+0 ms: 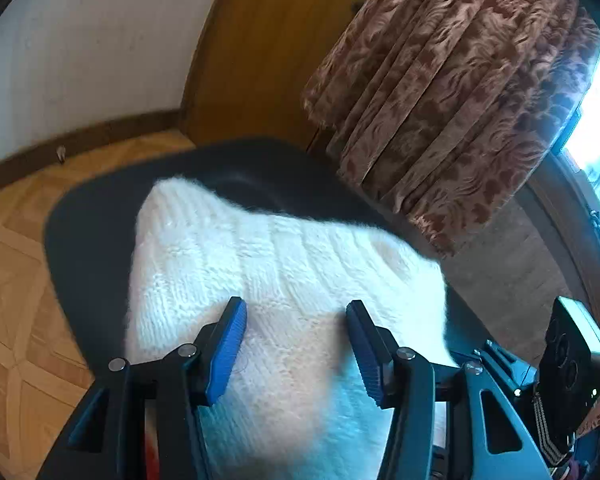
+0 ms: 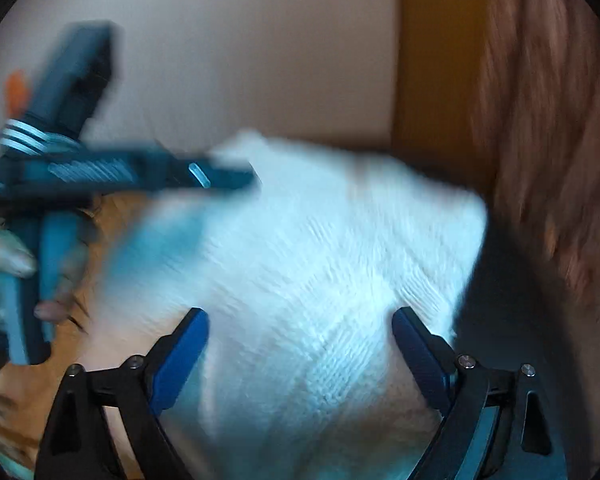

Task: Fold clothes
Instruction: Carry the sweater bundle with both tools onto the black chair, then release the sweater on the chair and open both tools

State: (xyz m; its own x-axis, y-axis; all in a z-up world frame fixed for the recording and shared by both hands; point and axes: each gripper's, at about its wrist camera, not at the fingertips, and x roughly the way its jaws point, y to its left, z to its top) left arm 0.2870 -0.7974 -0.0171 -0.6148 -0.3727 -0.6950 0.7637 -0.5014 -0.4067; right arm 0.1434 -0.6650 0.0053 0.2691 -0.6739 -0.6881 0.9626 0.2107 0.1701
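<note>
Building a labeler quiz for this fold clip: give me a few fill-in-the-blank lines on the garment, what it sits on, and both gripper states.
1. The white knitted sweater lies on a ____ chair seat.
2. The left hand-held gripper has its jaws ____, over the sweater.
3. The right hand-held gripper has its jaws ____.
4. The curtain beyond the chair is ____ in color with a floral pattern.

Missing words: black; open; open; brown
</note>
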